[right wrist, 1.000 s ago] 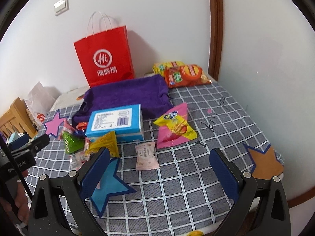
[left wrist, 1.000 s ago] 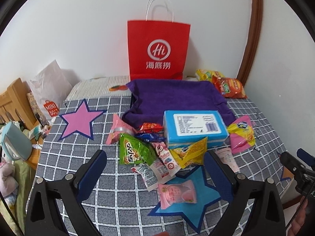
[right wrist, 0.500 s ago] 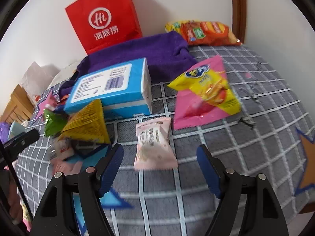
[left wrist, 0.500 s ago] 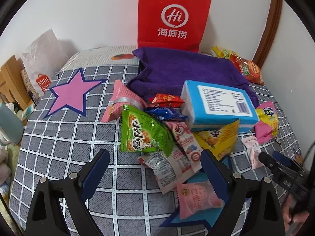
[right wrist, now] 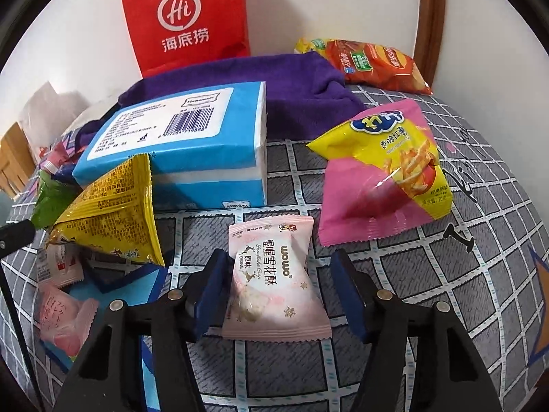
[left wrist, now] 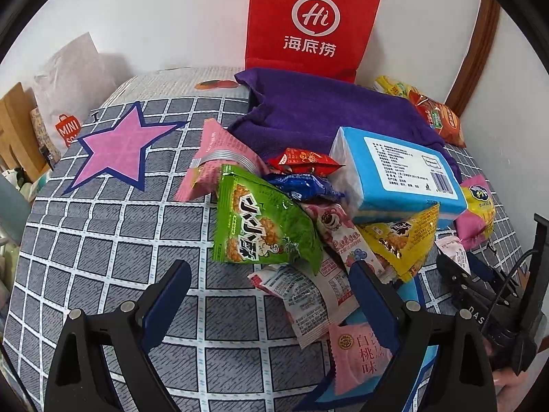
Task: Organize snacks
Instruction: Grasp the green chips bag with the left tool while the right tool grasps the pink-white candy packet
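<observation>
A pale pink nougat packet [right wrist: 274,274] is seen lying flat on the checked bedcover [right wrist: 463,274], between the spread fingers of the right gripper [right wrist: 279,286]; the left pad appears to touch its edge, the right pad stands apart. Only this view shows its printed face; in the left wrist view only a sliver [left wrist: 454,249] is visible behind the other tool. There, the left gripper [left wrist: 271,300] is held wide open over the snack pile, just short of a green cracker bag [left wrist: 264,219], with a white wrapper [left wrist: 302,298] between its fingers. The blue tissue pack [right wrist: 192,137], yellow bag [right wrist: 109,206] and purple towel [left wrist: 326,113] are shown in both views. The red paper bag [left wrist: 312,24] is cut off at the top. The pink peach sweet [left wrist: 360,353] is partly hidden by a finger.
</observation>
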Demonstrator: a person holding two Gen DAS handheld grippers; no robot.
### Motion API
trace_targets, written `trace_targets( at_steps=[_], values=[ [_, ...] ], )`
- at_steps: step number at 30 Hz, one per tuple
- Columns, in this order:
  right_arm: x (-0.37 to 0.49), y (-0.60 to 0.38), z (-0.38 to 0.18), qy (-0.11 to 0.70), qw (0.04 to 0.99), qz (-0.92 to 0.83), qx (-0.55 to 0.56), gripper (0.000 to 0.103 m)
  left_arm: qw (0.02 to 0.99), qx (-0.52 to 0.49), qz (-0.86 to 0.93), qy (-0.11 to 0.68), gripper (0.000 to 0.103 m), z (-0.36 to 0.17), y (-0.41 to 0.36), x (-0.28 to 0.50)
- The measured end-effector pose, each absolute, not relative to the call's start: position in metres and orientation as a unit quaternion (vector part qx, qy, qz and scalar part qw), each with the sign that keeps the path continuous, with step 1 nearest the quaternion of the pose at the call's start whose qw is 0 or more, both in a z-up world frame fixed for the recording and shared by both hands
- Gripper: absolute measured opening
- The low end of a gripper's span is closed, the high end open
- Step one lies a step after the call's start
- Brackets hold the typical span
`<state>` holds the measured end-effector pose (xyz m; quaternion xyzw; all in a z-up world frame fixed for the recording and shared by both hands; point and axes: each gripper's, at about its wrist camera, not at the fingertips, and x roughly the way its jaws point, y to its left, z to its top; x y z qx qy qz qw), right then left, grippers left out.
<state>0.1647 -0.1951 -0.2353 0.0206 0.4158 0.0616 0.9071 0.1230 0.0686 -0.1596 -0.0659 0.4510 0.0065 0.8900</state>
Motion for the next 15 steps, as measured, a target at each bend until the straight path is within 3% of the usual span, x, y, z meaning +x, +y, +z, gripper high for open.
trace_targets(
  at_steps=[7, 15],
  values=[
    [0.169, -0.194, -0.235, 0.416, 0.907, 0.064, 0.018, 0.064, 0.893, -0.062, 0.009, 0.446, 0.087, -0.160, 0.067, 0.139],
    [0.172, -0.193, -0.235, 0.415, 0.907, 0.068, 0.018, 0.064, 0.887, -0.062, 0.010, 0.457, 0.069, -0.172, 0.067, 0.161]
  ],
)
